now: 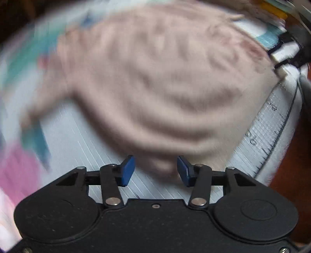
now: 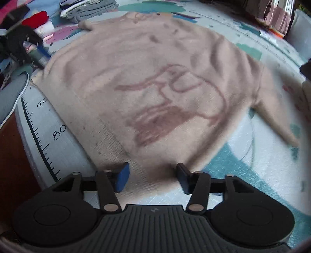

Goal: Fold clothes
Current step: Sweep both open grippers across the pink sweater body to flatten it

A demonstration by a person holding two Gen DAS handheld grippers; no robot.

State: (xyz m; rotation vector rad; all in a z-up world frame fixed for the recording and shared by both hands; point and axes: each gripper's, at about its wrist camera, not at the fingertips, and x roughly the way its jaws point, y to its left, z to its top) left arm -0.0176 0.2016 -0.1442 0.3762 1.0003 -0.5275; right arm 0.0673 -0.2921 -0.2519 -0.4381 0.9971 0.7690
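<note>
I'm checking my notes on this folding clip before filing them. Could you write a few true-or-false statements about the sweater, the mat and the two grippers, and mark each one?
1. The beige sweater lies spread out on the mat. True.
2. The right gripper is clamped shut on a sock. False: its jaws stand apart over the sweater's hem.
3. A ruler scale runs along the mat's edge. True.
4. The sweater is plain, with no design. False: it bears a reddish outline drawing.
5. The left gripper has its jaws apart. True.

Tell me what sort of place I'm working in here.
Probably a home floor: the beige sweater lies on a colourful play mat with a printed ruler edge, and folded clothes are stacked beyond it.
</note>
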